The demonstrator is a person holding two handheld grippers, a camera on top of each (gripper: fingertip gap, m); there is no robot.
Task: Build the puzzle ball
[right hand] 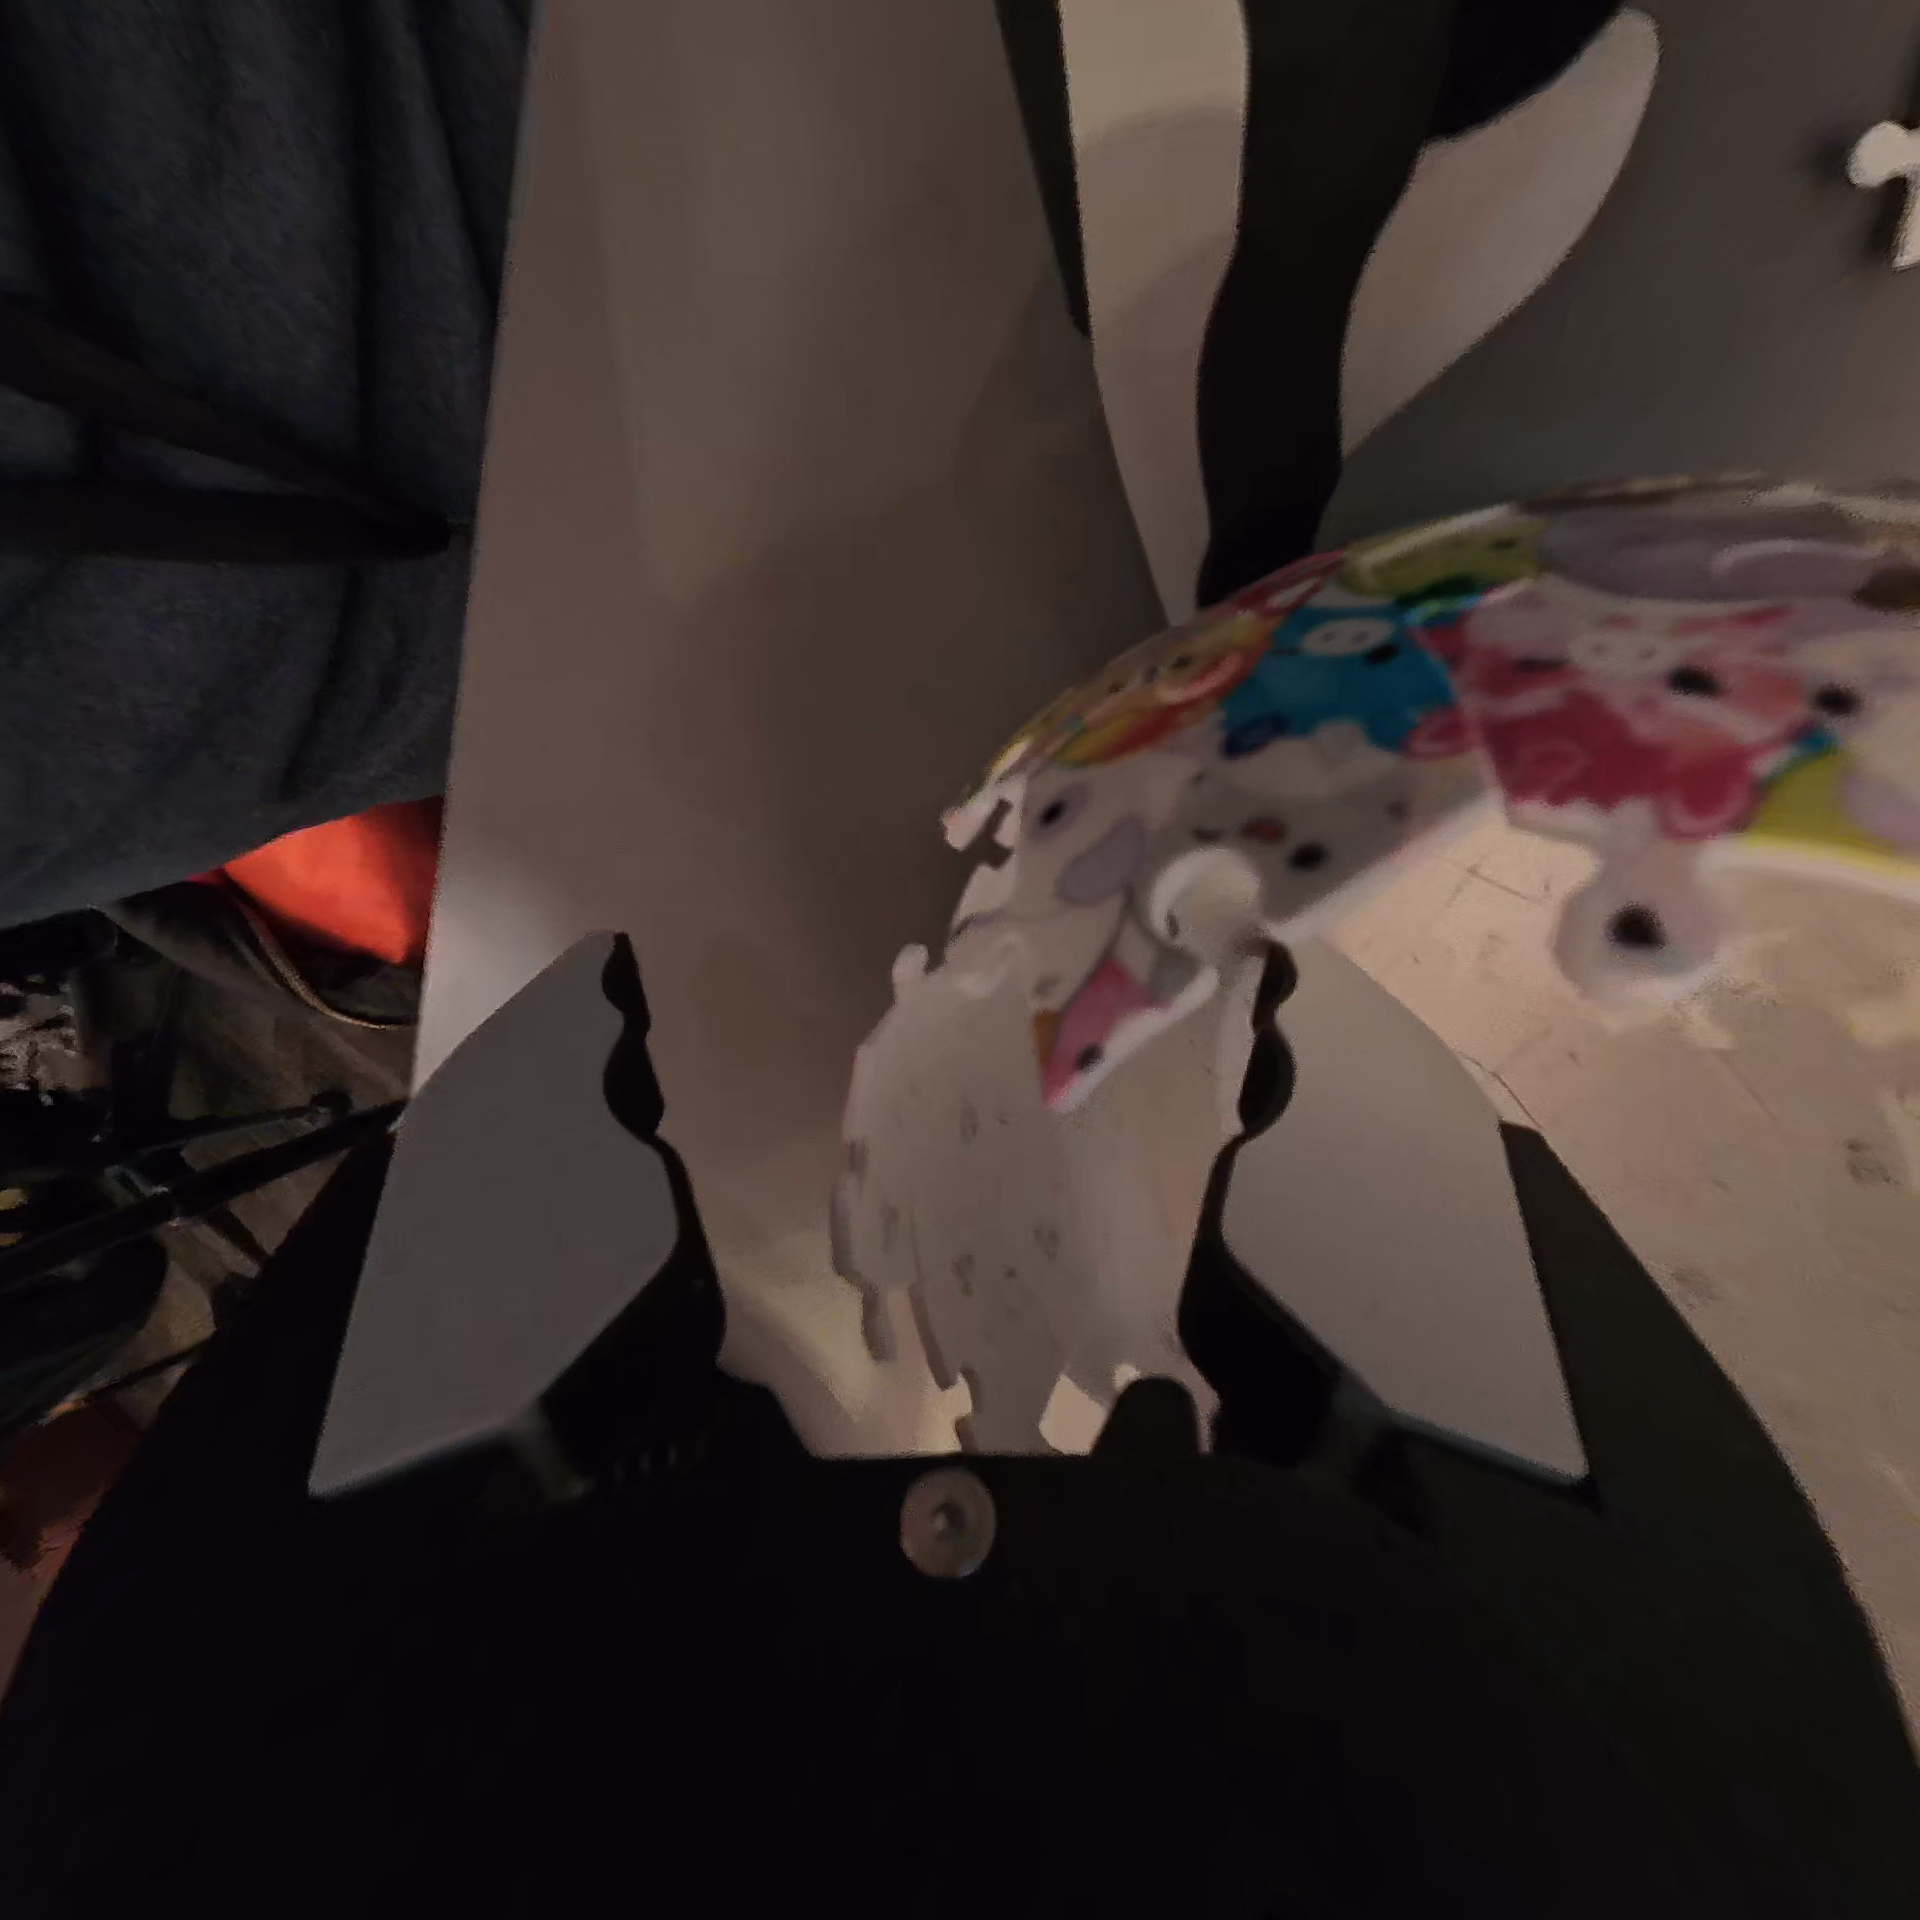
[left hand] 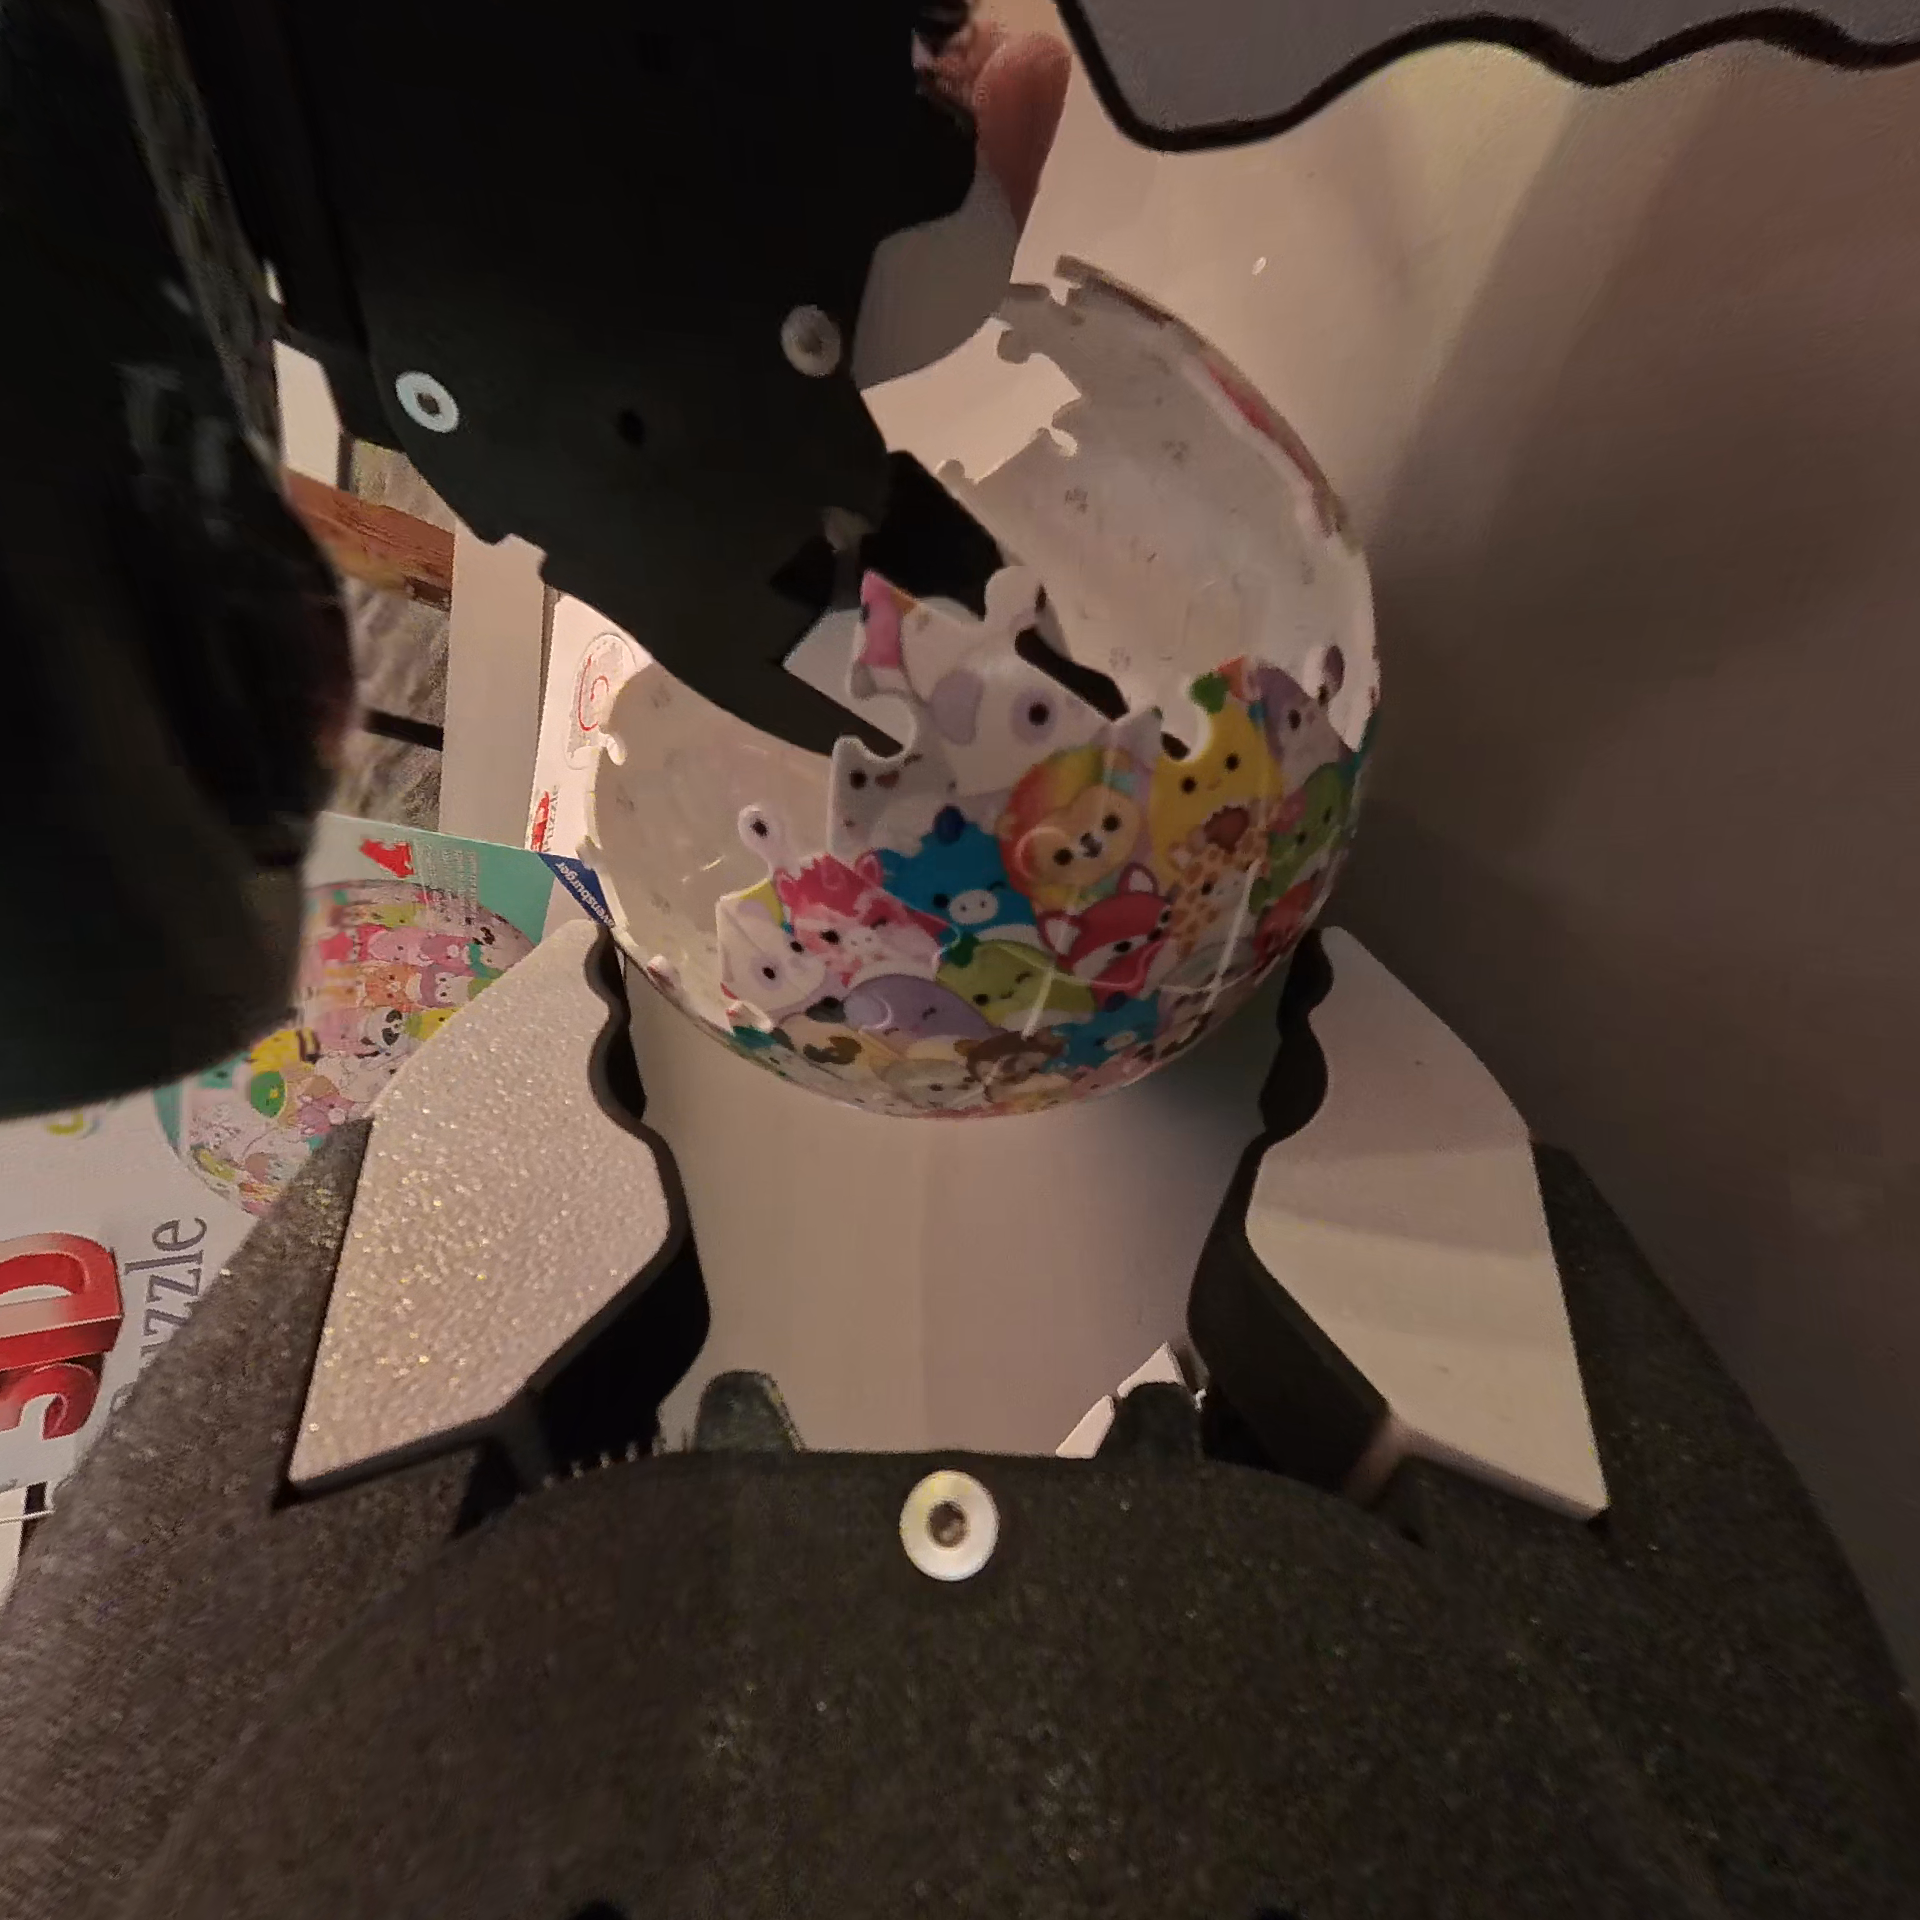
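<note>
Left wrist view: the left gripper [left hand: 961,997] has its two fingers spread wide, and the partly built puzzle ball [left hand: 1039,883] sits between their tips at 12 o'clock, its lower curve touching or nearly touching both; whether they press it cannot be told. The ball's printed cartoon shell covers the lower half, while the white inner face of the far wall shows through the open top. The right gripper [left hand: 914,665] enters from 10 o'clock, its dark fingers reaching into the opening at the rim, at a loose-looking puzzle piece [left hand: 935,686] printed in white, pink and lilac. A puzzle box [left hand: 343,987] lies on the white table [left hand: 1662,727] at 9 o'clock.

Right wrist view (blurred): the right gripper [right hand: 945,997] has its fingers apart and nothing clamped between them. The ball [right hand: 1455,727] lies from 1 to 3 o'clock; its jagged rim and the pink-marked piece [right hand: 1101,997] fall just inside the right finger [right hand: 1262,1039], seemingly touching it. A stray white piece [right hand: 1886,177] lies on the table at 2 o'clock.
</note>
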